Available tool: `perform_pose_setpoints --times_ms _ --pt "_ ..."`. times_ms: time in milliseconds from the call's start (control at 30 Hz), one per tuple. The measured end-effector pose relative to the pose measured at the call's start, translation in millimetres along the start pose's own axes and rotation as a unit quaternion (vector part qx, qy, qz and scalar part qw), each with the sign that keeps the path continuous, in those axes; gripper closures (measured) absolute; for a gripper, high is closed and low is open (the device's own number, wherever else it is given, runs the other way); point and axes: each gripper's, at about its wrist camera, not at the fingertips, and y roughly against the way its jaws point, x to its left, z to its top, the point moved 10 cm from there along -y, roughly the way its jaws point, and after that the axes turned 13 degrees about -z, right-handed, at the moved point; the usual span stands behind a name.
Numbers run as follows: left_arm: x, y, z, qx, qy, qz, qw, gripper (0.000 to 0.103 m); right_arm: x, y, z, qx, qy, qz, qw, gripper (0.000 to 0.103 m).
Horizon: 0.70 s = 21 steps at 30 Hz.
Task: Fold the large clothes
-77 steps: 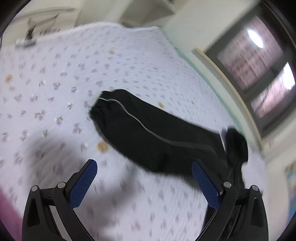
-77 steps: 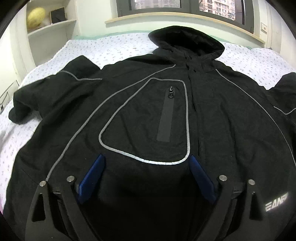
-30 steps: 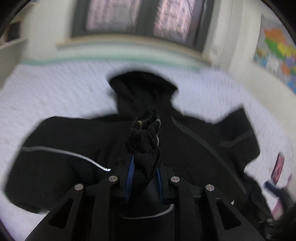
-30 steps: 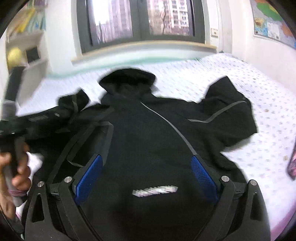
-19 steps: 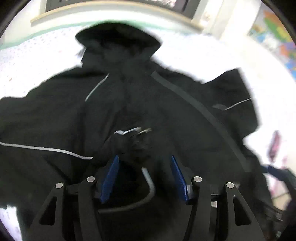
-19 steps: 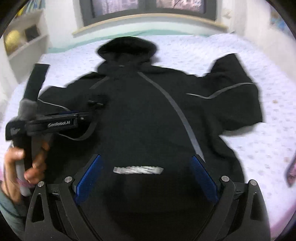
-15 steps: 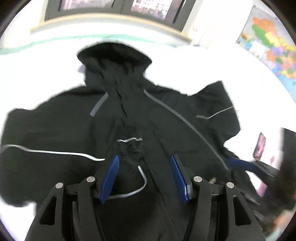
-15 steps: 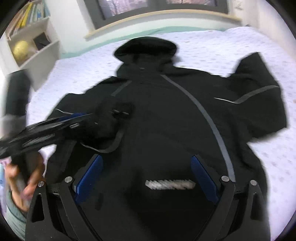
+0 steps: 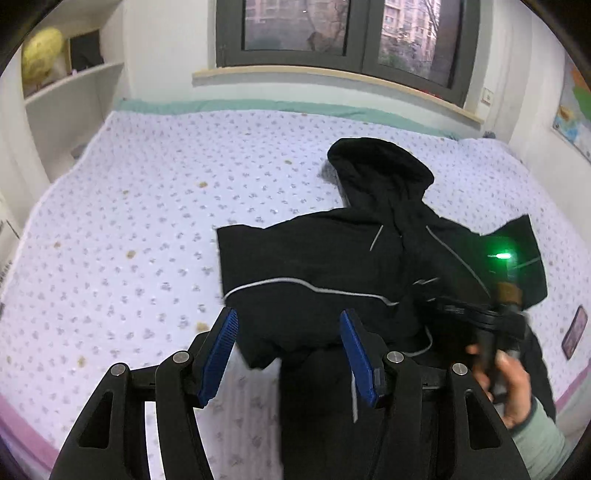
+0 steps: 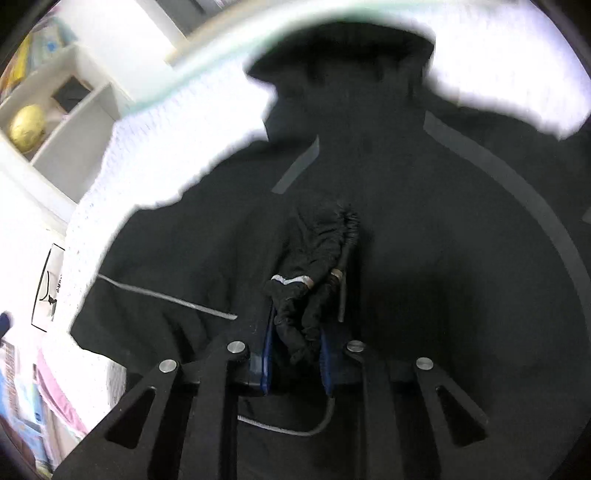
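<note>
A black hooded jacket [image 9: 332, 266] with thin grey piping lies on the flowered bed sheet [image 9: 147, 221], hood toward the window, its left sleeve folded in over the body. My left gripper [image 9: 288, 350] is open and empty above the jacket's left lower edge. My right gripper [image 10: 295, 350] is shut on the bunched sleeve cuff [image 10: 317, 251], held over the jacket's chest [image 10: 443, 258]. In the left wrist view the right gripper [image 9: 480, 314] shows at the right, held by a hand [image 9: 506, 384].
A window [image 9: 332, 29] with a wooden sill is beyond the bed's far edge. White shelves [image 9: 66, 92] with a yellow ball [image 10: 27, 129] stand at the left. A phone [image 9: 570, 332] lies near the bed's right edge. Bare sheet spreads left of the jacket.
My left gripper let go of the sleeve cuff, opened and drew back to the left. My right gripper closed on that cuff over the jacket's chest.
</note>
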Motion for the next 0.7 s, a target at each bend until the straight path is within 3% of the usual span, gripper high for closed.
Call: perform_pose_setpoints --times_ms 100,267,333,433,533,600,700 --pt "-6.3 -39.8 7.9 0.011 0.004 -0.008 0.9999 0.044 -30.9 57.1 35.1 -0.082 0.018 -0.038 0.996 0.08" --pt "-32.4 -114.5 12.2 0.044 0.011 -0.043 0.998 0.044 -111.8 104.5 75.9 -0.145 0.032 -0.138 0.979 0.079" --pt "-42.9 -136.5 10.6 0.051 0.007 -0.05 0.9974 0.044 -149.1 101.8 77.7 -0.137 0.022 -0.171 0.976 0.079" --pt "-46.1 -189.8 -3.8 0.083 0.014 -0.046 0.9954 0.044 -194.7 76.0 61.9 -0.091 0.001 -0.188 0.978 0.079" --pt "-33.6 -235.8 -32.1 0.124 0.033 -0.028 0.9914 0.044 -229.0 22.5 24.3 -0.021 -0.021 -0.2 0.979 0.079" --pt "-34.0 -242.0 -37.5 0.118 0.016 -0.022 0.9926 0.044 -239.2 -1.7 7.7 0.003 -0.031 -0.198 0.98 0.078" --pt "-38.3 -232.3 -33.4 0.118 0.0 -0.014 0.9929 0.044 -240.1 5.7 6.8 -0.001 -0.027 -0.194 0.981 0.073"
